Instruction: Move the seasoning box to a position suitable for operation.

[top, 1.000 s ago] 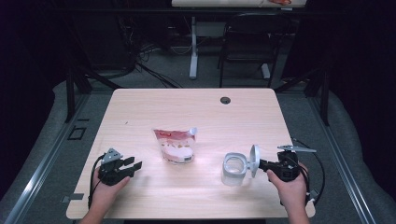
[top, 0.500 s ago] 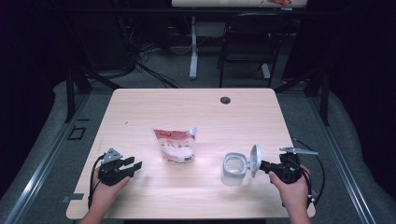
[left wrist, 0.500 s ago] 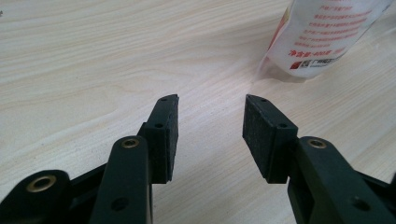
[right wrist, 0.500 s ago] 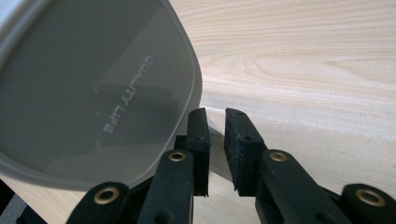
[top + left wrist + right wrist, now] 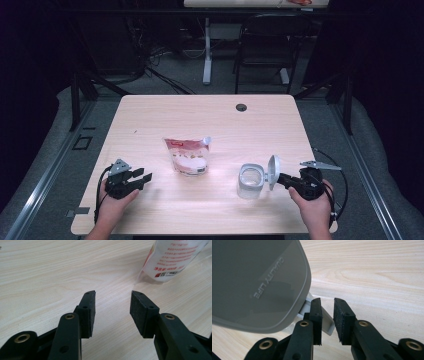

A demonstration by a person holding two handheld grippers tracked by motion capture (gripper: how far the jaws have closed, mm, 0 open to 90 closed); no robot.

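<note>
Near the front-left corner of the light wooden table [image 5: 150, 125], my left gripper [image 5: 141, 179] lies low over the wood in my left hand [image 5: 114, 202], and its two black jaws stand wide apart with nothing between them. In the left gripper view, my left gripper [image 5: 113, 305] points toward the bottom of the white and red printed pouch with a small spout [image 5: 172, 260], which is near but not touching.

In the high view this pouch [image 5: 187, 155] lies flat near the middle of the table, its spout toward the far edge.

More to the right, near the front edge, stands the clear square container [image 5: 250, 180], open at the top. Its grey rounded lid [image 5: 273, 166] is raised on edge just beside it.

My right gripper [image 5: 280, 178], in my right hand [image 5: 314, 205] near the front-right corner, has its jaws nearly closed on the small grey tab [image 5: 327, 321] under the lid [image 5: 257, 282], which has the words "QUALITY LIFE" on it. In the right gripper view the left jaw touches the tab; at the right jaw I see a narrow gap.
</note>
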